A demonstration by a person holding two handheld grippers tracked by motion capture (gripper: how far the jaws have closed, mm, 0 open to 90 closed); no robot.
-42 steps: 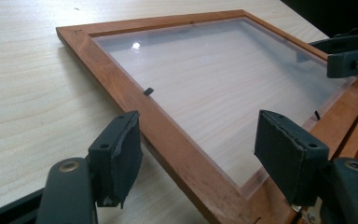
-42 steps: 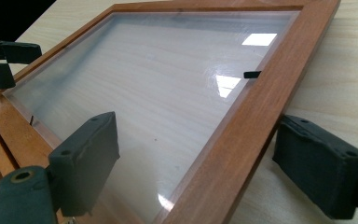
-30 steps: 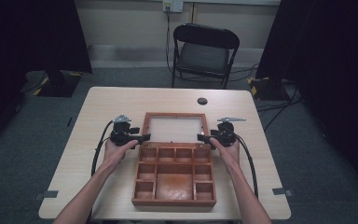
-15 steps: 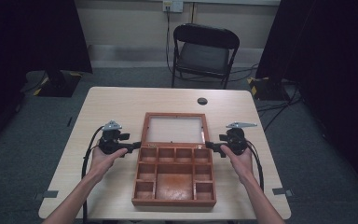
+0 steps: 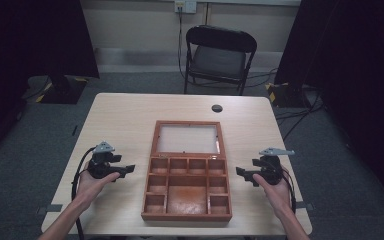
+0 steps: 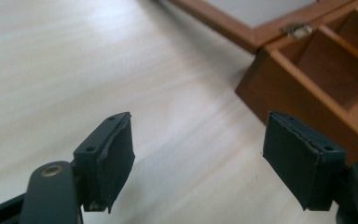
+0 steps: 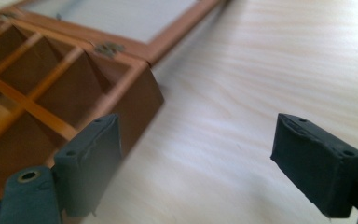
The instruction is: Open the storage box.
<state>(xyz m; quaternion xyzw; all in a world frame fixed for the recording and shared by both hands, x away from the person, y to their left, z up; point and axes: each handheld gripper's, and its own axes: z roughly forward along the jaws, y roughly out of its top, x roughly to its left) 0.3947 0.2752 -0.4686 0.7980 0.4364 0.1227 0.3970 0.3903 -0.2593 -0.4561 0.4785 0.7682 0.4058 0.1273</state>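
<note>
My left hand-held gripper (image 5: 128,170) sits at the lower left of the high view and my right hand-held gripper (image 5: 242,175) at the lower right, each apart from the wooden box (image 5: 189,195) between them. Both have their jaws spread with nothing between them; the left's have just been opening. The box rests on the worktop (image 5: 125,120) at lower centre, its glass-paned lid (image 5: 187,139) lying open flat behind the compartments. Farther up stands a chair (image 5: 219,55).
</note>
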